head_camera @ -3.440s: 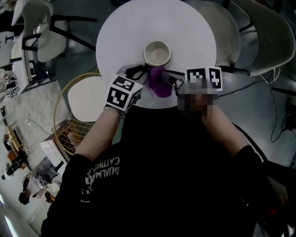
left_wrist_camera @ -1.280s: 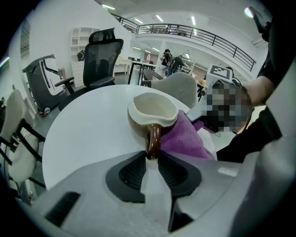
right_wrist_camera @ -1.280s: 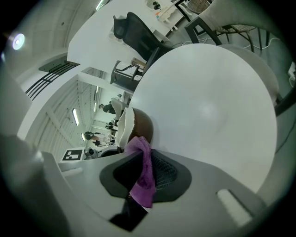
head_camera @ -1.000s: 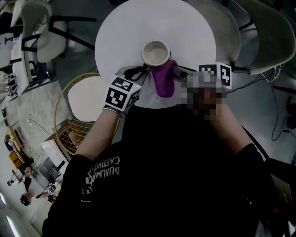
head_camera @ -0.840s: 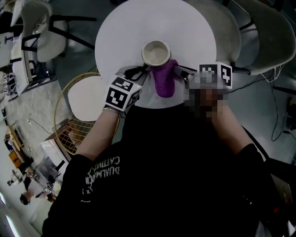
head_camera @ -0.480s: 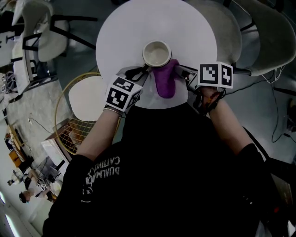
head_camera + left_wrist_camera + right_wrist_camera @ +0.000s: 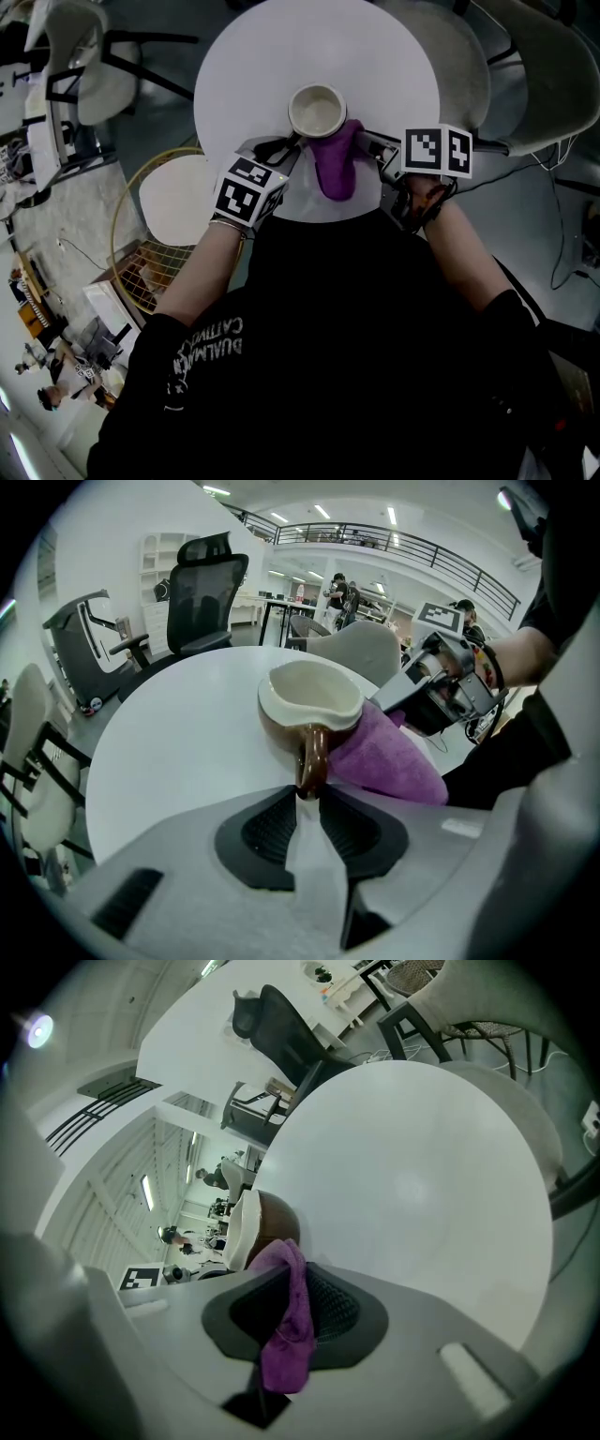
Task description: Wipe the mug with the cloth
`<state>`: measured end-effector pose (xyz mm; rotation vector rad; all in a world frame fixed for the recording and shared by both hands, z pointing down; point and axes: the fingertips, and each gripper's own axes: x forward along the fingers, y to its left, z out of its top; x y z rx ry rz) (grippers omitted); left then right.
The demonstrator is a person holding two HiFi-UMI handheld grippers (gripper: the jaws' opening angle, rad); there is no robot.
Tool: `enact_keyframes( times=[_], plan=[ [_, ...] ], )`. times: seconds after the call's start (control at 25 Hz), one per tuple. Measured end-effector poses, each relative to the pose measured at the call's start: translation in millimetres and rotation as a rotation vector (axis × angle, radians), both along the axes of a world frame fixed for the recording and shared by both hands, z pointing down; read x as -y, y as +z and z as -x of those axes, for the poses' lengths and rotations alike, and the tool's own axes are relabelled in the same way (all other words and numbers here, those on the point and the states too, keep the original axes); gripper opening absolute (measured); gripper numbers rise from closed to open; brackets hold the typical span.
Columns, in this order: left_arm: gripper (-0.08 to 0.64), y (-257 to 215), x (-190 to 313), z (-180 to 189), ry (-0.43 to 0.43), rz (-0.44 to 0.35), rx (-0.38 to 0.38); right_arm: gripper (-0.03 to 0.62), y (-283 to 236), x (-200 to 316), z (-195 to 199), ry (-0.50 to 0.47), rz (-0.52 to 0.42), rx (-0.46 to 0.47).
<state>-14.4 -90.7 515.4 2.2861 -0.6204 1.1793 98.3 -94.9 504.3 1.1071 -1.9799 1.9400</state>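
The round white bench (image 7: 281, 56) carries a cream-lined brown mug (image 7: 318, 110), standing upright near the person's edge. A purple cloth (image 7: 334, 167) lies against the mug's right side and trails toward that edge. The left gripper (image 7: 307, 797) has its fingers (image 7: 270, 829) nipped on the mug's handle. The right gripper (image 7: 289, 1275) has its fingers (image 7: 336, 1305) clamped on the cloth.
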Motion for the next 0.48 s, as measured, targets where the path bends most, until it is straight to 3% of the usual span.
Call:
enact_keyframes(
  times=[0.48],
  plan=[
    [0.077, 4, 2, 1, 0.006, 0.003, 0.011, 0.057, -1, 16, -6, -0.007, -0.022, -0.033]
  ],
)
